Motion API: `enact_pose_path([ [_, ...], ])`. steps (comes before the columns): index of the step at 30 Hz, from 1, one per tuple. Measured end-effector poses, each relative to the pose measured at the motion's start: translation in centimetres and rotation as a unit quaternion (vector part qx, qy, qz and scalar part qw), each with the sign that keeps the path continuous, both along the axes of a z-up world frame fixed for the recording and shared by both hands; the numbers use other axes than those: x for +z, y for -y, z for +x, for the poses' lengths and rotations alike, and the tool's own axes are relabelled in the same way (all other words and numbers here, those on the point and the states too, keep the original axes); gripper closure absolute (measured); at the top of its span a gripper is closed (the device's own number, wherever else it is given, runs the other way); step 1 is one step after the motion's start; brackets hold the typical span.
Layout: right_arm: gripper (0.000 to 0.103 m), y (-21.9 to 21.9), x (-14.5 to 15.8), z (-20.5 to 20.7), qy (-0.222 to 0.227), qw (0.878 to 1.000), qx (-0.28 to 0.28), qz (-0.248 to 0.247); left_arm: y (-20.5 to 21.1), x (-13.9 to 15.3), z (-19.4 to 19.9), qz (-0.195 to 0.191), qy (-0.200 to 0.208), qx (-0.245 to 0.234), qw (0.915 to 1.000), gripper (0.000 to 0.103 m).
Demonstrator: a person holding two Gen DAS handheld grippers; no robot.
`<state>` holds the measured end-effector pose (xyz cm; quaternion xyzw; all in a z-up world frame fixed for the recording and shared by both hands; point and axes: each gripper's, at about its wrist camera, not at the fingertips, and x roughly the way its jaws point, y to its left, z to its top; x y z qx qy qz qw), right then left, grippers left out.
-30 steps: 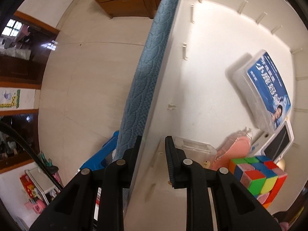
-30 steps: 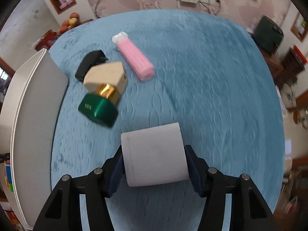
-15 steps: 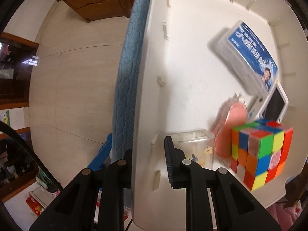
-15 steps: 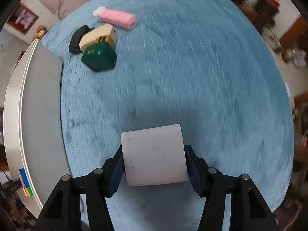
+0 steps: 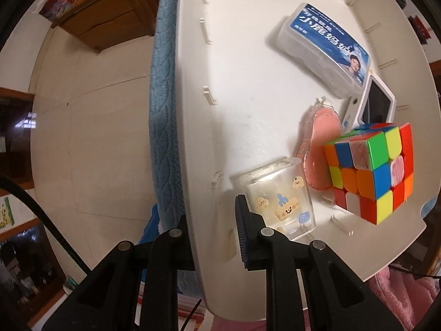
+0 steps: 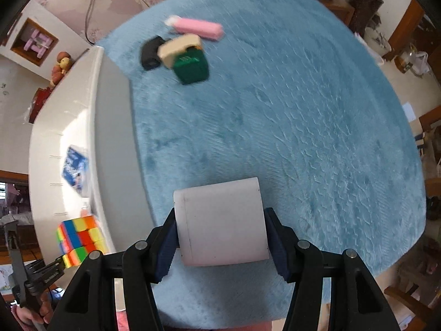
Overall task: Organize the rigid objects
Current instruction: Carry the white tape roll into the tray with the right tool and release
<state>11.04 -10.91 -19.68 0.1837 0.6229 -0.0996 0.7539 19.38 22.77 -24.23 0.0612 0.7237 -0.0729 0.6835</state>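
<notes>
Already the white bin (image 5: 193,110) holds a cube (image 5: 369,173) and boxes. The right gripper (image 6: 220,237) pinches a white block (image 6: 220,223); three items (image 6: 187,55) wait upper left. The left gripper (image 5: 212,226) clamps the bin's wall.

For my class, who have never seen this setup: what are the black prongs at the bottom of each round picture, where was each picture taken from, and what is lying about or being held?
There is no robot. A person holds a two-finger gripper in each hand, and a fisheye camera on each looks along its fingers.

In the left view, the left gripper clamps the wall of a white plastic bin. Inside are a multicoloured puzzle cube, a clear cartoon-printed box, a blue-labelled clear case, a pink packet and a small white screen device.

In the right view, the right gripper holds a plain white block above a blue plush cloth, where a pink bar, a black object and a green-and-cream object lie.
</notes>
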Motion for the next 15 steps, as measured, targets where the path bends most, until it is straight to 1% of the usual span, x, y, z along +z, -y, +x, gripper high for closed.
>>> enact_pose_path([
  [5,0.044,-2.5,2.8,-1.1,0.024,1.000,0.014,-0.014,-0.2,0.3,-0.7,-0.014,0.007,-0.018,0.9997,0.082],
  [7,0.044,-3.1,3.6,-0.5,0.031,0.999,0.018,-0.015,-0.2,0.5,-0.7,-0.018,0.011,-0.028,0.9994,0.082],
  [8,0.044,-3.2,3.6,0.5,0.033,0.999,0.021,-0.015,-0.2,0.5,-0.8,-0.019,0.011,-0.032,0.9993,0.082],
  [11,0.044,-4.8,4.7,0.6,0.043,0.998,0.038,-0.020,-0.1,0.8,-1.1,-0.023,0.016,-0.041,0.9987,0.083],
  [15,0.044,-7.2,5.6,1.2,0.052,0.996,0.065,-0.020,0.3,1.4,-1.5,-0.032,0.017,-0.054,0.9979,0.083],
])
